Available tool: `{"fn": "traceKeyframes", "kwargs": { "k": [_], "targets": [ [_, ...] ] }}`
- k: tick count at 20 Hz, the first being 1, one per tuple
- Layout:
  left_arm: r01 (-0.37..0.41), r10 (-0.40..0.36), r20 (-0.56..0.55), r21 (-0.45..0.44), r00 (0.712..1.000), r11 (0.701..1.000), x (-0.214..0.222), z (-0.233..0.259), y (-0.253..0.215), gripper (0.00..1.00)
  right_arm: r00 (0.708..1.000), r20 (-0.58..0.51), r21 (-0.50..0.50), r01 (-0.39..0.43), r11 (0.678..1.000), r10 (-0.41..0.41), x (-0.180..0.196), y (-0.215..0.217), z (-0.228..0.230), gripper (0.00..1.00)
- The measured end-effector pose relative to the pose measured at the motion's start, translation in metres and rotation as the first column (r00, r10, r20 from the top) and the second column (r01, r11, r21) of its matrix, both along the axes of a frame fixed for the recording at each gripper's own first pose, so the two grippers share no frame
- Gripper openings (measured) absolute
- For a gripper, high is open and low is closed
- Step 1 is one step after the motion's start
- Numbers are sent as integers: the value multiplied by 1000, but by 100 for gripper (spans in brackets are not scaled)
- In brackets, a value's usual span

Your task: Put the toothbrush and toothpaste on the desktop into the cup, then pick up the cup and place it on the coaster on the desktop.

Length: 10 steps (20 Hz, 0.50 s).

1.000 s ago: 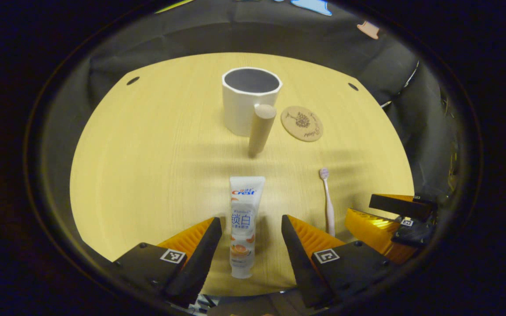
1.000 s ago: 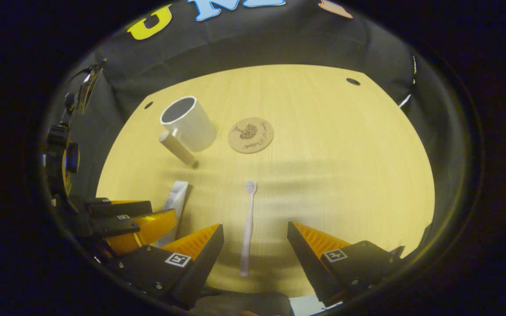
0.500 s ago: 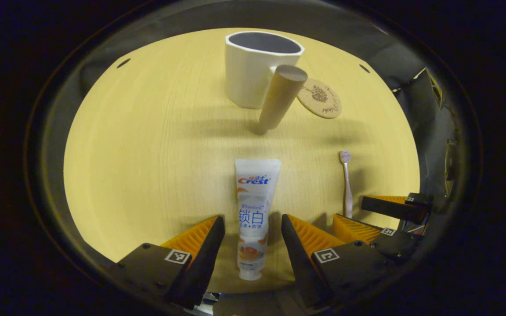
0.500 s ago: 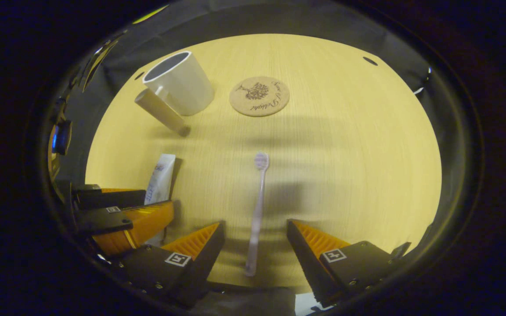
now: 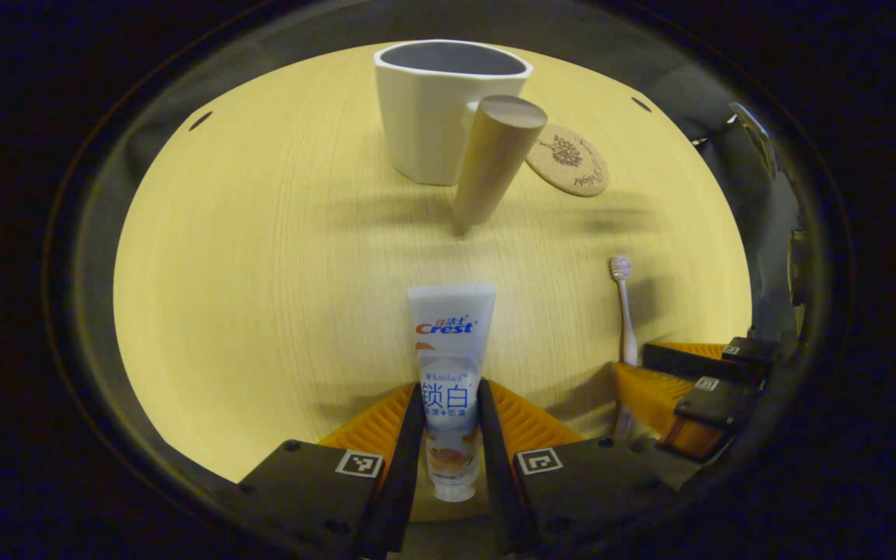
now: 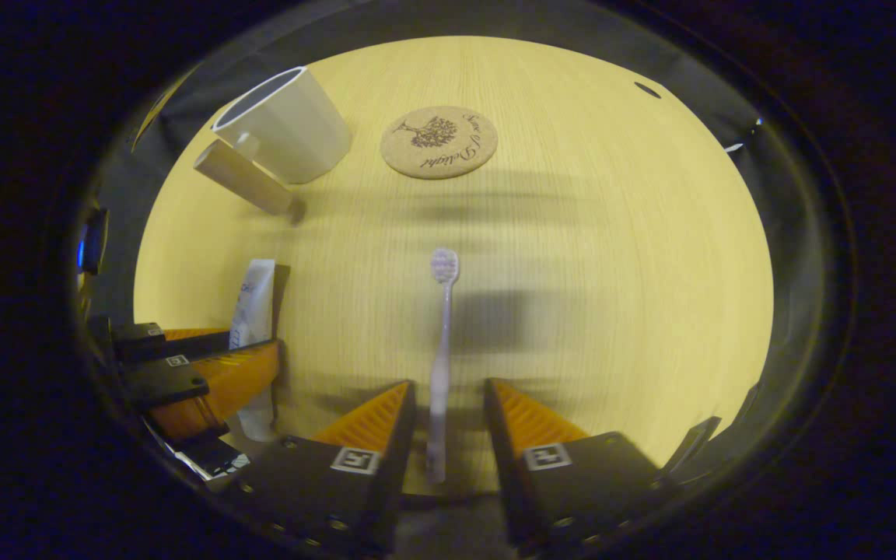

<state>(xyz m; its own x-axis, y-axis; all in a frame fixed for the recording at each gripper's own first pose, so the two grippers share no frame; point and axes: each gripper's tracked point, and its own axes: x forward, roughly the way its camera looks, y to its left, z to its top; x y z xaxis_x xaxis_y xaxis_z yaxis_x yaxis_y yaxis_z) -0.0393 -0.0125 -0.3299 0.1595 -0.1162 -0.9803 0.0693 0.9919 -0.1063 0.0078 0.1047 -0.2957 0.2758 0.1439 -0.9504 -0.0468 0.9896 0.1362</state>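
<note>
Squeezing the toothpaste (image 5: 450, 389) near its cap end, the left claw (image 5: 449, 435) could let the flat tube droop or slip when lifted off the tabletop (image 5: 261, 257); the right claw (image 6: 445, 424), narrowed around the thin toothbrush (image 6: 440, 342) but perhaps not touching, may pinch off-centre and flick it.

The counter (image 5: 261, 257) is pale yellow wood with fine straight grain. The cup (image 5: 432, 109) is white outside and grey inside, with a tan wooden handle (image 5: 495, 163). The coaster (image 6: 439, 142) is light brown cork printed with a dark tree and script. The toothpaste (image 5: 450, 373) is white with blue and red lettering and an orange fruit picture. The toothbrush (image 6: 441, 350) is pale pinkish-lilac. The left claw (image 5: 448, 435) and the right claw (image 6: 448, 424) each have ribbed orange fingers on black bodies bearing black-and-white square markers.
</note>
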Motion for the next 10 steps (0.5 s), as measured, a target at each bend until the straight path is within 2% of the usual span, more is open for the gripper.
{"fn": "traceKeyframes", "kwargs": {
  "k": [2, 3, 4, 5, 6, 8, 9, 10],
  "targets": [
    [-2, 2, -2, 5, 1000, 1000, 2, 1, -2, 46, 999, -40, 91, 28, 995, -24, -5, 12, -1, 18],
    [4, -4, 1, 10, 1000, 1000, 3, 0, -2, 44, 998, -47, 107, 37, 994, -32, -5, 12, 1, 17],
    [6, -6, 2, 8, 1000, 1000, 2, 0, -2, 38, 998, -35, 117, 50, 992, -47, 0, 13, 1, 16],
    [8, -8, 3, 3, 1000, 1000, 2, 0, -2, 40, 998, -49, 116, 44, 992, -39, -3, 11, 2, 12],
    [5, -5, 8, -2, 1000, 1000, 3, 0, -1, 40, 998, -41, 120, 42, 992, -37, -2, 12, 1, 13],
    [-5, 5, 17, -10, 1000, 1000, 4, 0, -1, 33, 999, -28, 120, 31, 992, -28, -1, 12, 1, 13],
    [3, -3, 21, -19, 1000, 1000, 4, 0, 0, 33, 998, -5, 129, 57, 990, -57, -1, 12, 2, 13],
    [2, -1, 21, -21, 1000, 1000, 4, 0, 0, 33, 998, -15, 131, 55, 990, -53, 3, 14, -3, 5]
  ]
}}
